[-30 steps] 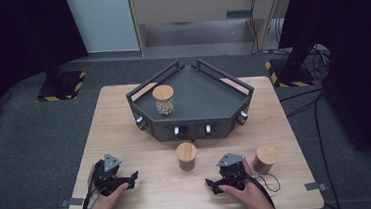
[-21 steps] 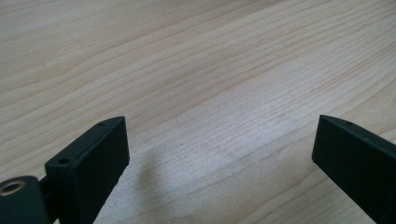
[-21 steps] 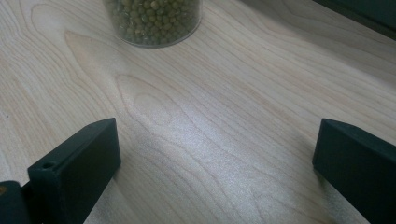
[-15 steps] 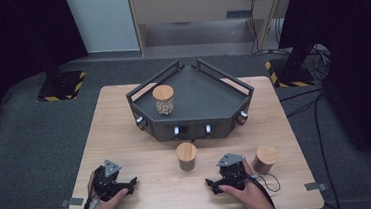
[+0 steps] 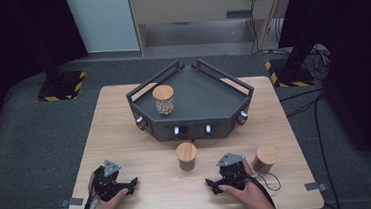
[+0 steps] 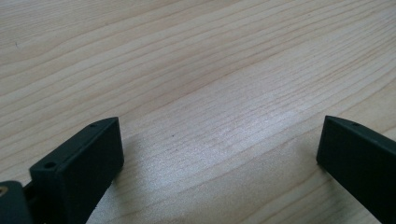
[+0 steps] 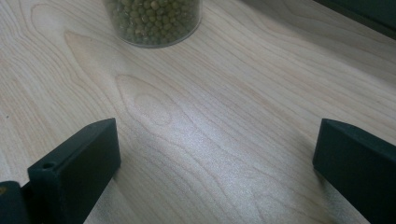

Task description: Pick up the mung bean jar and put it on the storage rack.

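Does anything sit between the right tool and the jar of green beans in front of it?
Nothing visible: bare wooden table lies between the open right tool and the jar of green beans.

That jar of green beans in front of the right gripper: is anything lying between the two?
Nothing: in the right gripper view, bare wooden table runs from the open right gripper to the jar of green beans.

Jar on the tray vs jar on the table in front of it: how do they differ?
The jar on the tray stands inside the dark tray and holds pale round contents; the jar in front of the tray stands on the bare table and holds green beans. Both are upright, clear, with round wooden lids.
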`<state>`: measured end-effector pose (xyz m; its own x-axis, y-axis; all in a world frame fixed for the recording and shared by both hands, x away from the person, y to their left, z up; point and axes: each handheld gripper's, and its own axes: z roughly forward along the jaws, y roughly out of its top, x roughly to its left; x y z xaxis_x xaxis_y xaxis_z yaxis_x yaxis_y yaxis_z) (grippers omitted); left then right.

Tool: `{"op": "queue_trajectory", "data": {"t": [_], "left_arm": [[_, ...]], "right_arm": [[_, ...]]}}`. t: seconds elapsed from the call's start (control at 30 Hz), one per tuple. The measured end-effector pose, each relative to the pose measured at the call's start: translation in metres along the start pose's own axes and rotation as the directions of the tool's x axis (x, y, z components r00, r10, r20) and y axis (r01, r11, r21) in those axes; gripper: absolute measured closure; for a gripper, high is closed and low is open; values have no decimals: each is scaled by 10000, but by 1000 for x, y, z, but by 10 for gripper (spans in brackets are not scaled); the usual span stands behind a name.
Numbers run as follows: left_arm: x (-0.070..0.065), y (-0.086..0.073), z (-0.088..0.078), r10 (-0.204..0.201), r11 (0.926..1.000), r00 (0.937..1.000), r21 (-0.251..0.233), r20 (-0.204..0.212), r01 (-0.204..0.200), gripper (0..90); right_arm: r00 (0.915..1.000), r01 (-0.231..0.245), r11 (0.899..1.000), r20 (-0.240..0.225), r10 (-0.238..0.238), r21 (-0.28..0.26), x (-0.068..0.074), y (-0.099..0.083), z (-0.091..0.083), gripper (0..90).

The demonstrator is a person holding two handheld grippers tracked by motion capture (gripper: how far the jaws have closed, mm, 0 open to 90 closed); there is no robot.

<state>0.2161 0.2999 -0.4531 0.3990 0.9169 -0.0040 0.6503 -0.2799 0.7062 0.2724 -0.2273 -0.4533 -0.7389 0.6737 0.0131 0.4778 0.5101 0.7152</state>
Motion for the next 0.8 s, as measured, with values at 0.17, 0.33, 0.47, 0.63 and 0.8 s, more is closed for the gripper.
{"op": "queue_trajectory", "data": {"t": [0.17,0.33,0.47,0.63,0.8], "left_arm": [[0,0,0,-10,10000,10000,2,-13,10,0],[0,0,0,-17,10000,10000,2,-21,17,0],[-1,0,0,-18,10000,10000,4,-24,18,0],[-1,0,0,-19,10000,10000,2,-24,19,0],[-1,0,0,-34,10000,10000,2,-47,34,0]], "right_arm": [[9999,84,9994,146,-79,-325,3,-2,-7,39],[9999,141,9971,-49,-146,-747,7,11,-23,33],[9988,417,9961,-211,-434,-775,12,26,-33,31],[9979,476,9942,-391,-516,-968,17,38,-42,36],[9960,766,9914,-378,-810,-1060,25,47,-48,40]]}}
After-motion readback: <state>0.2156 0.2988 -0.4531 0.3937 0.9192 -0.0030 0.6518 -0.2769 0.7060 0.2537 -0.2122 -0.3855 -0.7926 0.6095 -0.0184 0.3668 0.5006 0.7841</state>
